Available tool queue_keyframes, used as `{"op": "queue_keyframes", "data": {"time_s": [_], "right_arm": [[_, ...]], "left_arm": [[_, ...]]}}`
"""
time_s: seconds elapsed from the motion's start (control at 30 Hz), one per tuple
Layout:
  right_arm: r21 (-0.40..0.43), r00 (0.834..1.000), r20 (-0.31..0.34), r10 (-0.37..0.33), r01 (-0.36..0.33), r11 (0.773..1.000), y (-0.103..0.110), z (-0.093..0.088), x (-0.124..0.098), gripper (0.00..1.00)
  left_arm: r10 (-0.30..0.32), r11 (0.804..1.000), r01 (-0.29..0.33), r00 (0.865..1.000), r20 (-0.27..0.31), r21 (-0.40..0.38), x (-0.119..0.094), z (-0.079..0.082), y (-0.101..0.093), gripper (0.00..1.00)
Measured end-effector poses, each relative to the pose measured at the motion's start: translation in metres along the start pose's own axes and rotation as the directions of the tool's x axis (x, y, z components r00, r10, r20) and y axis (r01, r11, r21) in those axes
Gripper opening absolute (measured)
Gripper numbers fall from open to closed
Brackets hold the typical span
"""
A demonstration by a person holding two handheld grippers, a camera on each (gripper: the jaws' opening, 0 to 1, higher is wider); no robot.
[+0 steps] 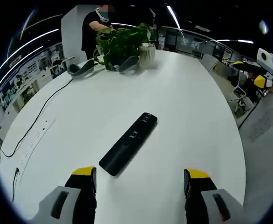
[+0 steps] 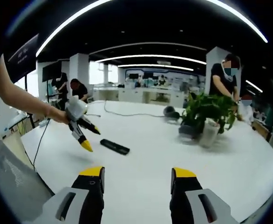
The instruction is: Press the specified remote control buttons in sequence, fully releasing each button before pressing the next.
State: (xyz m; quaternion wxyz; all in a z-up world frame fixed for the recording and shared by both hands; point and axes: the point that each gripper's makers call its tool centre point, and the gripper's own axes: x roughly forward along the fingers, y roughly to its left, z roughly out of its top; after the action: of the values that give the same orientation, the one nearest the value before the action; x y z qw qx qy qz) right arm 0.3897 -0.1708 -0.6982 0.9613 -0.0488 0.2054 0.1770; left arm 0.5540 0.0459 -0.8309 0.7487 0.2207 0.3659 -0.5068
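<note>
Left gripper view looks down over a white tabletop [image 1: 183, 116] with a black remote [image 1: 128, 143] lying flat just ahead of the left tongs [image 1: 141, 179]. No brand, label or lettering can be read on the remote; its buttons show as small dark raised shapes along its upper face. Its long axis runs diagonally in this view, the near end toward the left yellow tip, the far end pointing up and to the right, toward the middle of the tabletop. The left tongs stand wide open with nothing between the yellow tips, and they hang above the tabletop, short of the remote.

Farther back stands a plant [image 1: 122, 44] in a ribbed pot [image 1: 146, 55], with two grey headsets [image 1: 80, 70] beside it and a black cable [image 1: 38, 116] trailing toward the left edge. A person in black [image 1: 97, 28] stands behind the plant.

Right gripper view shows the right tongs [image 2: 137, 179], also spread wide and holding nothing. Across the tabletop [image 2: 229, 163] the remote [image 2: 114, 147] lies with its long axis roughly left to right, slightly tilted. The left tongs [image 2: 91, 138] appear here held by a hand [image 2: 57, 115], tips apart, just left of and above the remote. The plant [image 2: 206, 112] sits to the right. A dark screen high at left carries writing too small to read.
</note>
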Motion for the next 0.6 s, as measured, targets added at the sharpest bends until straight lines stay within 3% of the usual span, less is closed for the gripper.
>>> {"op": "queue_keyframes", "data": {"time_s": [0.3,0.6], "right_arm": [[0.006,1.0,-0.001,0.012,-0.012,1.0,0.001,-0.001,0.001,0.46],[0.012,1.0,-0.014,0.028,-0.028,1.0,0.002,-0.003,0.003,0.4]], "left_arm": [[-0.009,1.0,0.009,0.999,-0.033,0.006,0.012,0.003,0.013,0.72],[-0.04,0.998,0.046,0.993,-0.115,0.051,0.026,-0.001,0.021,0.62]]}}
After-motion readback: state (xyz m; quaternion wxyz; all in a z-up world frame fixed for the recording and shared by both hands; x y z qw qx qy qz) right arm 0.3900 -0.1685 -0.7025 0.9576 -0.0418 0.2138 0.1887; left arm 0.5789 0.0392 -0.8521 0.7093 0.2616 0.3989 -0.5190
